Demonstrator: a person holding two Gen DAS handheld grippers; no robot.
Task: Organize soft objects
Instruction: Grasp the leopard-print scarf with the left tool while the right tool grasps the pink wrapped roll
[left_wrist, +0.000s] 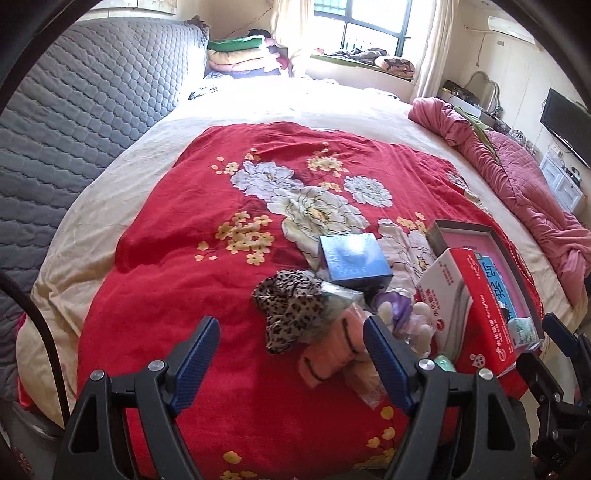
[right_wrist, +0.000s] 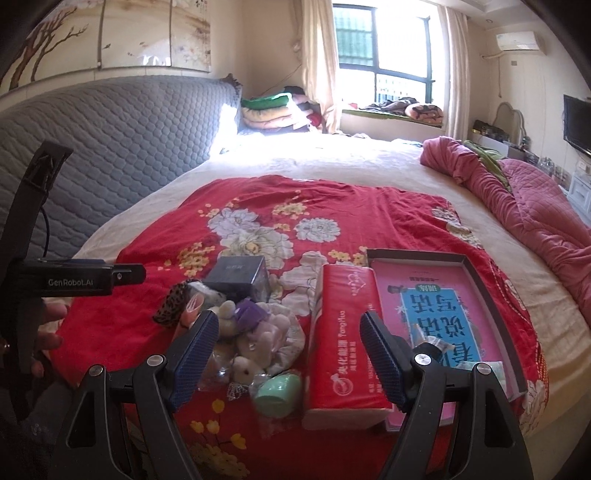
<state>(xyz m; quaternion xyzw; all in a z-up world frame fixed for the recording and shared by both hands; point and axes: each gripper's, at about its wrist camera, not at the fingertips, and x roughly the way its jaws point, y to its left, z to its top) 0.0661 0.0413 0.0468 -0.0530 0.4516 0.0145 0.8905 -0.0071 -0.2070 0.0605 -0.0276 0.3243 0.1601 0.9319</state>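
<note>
Left hand-held gripper: hovering with its jaws spread wide and pinching nothing; the leopard-print cloth and the pink striped fabric are lying just ahead between the fingertips.
Right hand-held gripper: hanging above the pile with jaws spread, gripping nothing; the red tissue pack is lying between its fingers in that view.
Soft things: sitting heaped on the red floral blanket near the bed's close edge; small plush toys and a purple piece are touching one another.
Neighbouring items: a blue box is resting just behind the heap; a green cup is lying on its side beside the plush toys; a shallow box holding a pink book is sitting right of the tissue pack.
Risk, tangling: judged likely, since the fabrics are overlapping, so lifting one piece may be dragging another along.
Risk, knock-off: the cup and tissue pack are lying close to the bed edge, so a sideways sweep may be pushing them over.
Risk, wrong pick: closing on clear wrapping instead of cloth may be giving a slipping hold.
</note>
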